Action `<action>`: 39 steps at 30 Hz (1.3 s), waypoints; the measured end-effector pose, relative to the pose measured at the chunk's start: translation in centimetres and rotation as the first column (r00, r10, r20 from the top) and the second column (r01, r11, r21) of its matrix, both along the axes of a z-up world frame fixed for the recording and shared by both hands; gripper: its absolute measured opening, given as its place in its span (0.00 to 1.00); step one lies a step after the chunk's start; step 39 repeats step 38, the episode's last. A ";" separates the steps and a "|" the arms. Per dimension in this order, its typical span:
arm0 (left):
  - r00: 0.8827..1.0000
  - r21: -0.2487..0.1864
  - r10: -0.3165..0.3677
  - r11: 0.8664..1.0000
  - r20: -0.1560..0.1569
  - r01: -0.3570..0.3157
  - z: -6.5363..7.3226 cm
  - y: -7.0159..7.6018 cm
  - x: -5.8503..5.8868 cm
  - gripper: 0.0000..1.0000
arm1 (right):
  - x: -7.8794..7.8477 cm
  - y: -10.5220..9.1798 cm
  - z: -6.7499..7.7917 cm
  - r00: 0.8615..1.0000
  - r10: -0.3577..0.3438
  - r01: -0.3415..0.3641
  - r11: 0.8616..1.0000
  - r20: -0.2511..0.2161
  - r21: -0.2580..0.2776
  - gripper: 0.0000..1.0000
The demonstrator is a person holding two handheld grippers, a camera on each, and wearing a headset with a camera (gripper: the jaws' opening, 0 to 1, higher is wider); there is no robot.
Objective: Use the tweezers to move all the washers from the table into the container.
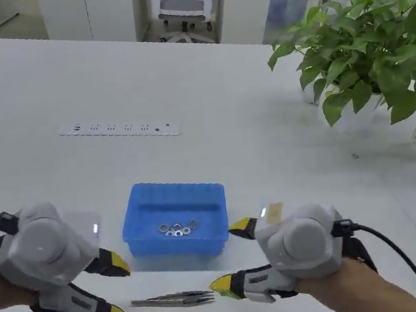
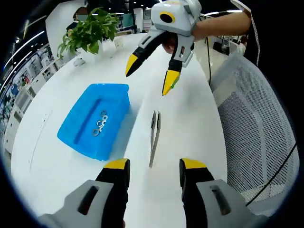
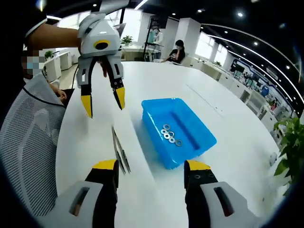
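Head view: washers (image 1: 177,228) in container (image 1: 174,247); tweezers (image 1: 175,299) on table (image 1: 223,87).

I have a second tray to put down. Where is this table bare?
Bare: the stretch between power strip and blue container, and right of the container toward the plant. Crowded: the near edge, tweezers between left tool and right tool.

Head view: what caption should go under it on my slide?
Left claw and right claw, both open, flank the tweezers on the white table; washers lie in the blue container.
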State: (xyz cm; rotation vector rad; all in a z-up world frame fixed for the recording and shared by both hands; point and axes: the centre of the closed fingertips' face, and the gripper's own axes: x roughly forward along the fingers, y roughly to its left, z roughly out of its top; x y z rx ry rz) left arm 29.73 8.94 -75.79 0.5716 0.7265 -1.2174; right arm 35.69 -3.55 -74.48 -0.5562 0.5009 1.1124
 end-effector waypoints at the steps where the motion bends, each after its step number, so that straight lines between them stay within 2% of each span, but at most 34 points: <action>1: 1.000 -0.008 0.008 1.000 0.003 -0.008 0.1 0.3 0.1 0.52 | 0.1 -0.7 0.2 1.000 -0.020 0.020 1.000 0.000 0.011 0.63; 3: 1.000 -0.016 0.029 0.999 0.011 -0.029 0.6 0.9 0.1 0.56 | 0.2 -1.7 0.3 0.999 -0.050 0.050 0.999 -0.001 0.020 0.67; 6: 0.996 -0.050 0.078 0.996 0.030 -0.077 1.5 1.2 0.3 0.62 | 0.2 -3.0 0.4 0.996 -0.090 0.090 0.995 -0.010 0.043 0.74; 10: 0.991 -0.097 0.124 0.988 0.040 -0.120 2.6 1.2 0.5 0.68 | -0.1 -4.4 0.2 0.991 -0.129 0.131 0.989 -0.031 0.064 0.83; 12: 0.988 -0.126 0.146 0.982 0.056 -0.138 3.1 1.1 0.8 0.70 | -0.2 -5.1 0.0 0.988 -0.145 0.148 0.987 -0.043 0.066 0.86; 16: 0.986 -0.153 0.157 0.977 0.062 -0.146 3.7 0.9 1.0 0.76 | -0.5 -5.7 0.3 0.984 -0.166 0.172 0.981 -0.061 0.091 0.92; 21: 0.983 -0.168 0.165 0.974 0.077 -0.150 4.0 0.8 1.2 0.85 | -0.8 -5.8 0.5 0.983 -0.167 0.174 0.979 -0.073 0.103 1.00; 25: 0.982 -0.165 0.173 0.973 0.072 -0.159 3.9 1.0 1.1 0.92 | -1.0 -5.8 0.5 0.984 -0.159 0.167 0.980 -0.080 0.106 1.00; 29: 0.979 -0.166 0.187 0.971 0.082 -0.171 3.9 1.3 1.4 0.99 | -1.2 -5.6 0.4 0.985 -0.149 0.157 0.982 -0.083 0.104 1.00; 39: 0.979 -0.175 0.184 0.970 0.087 -0.167 4.1 1.4 1.5 0.99 | -1.1 -5.4 0.4 0.987 -0.141 0.149 0.983 -0.081 0.108 1.00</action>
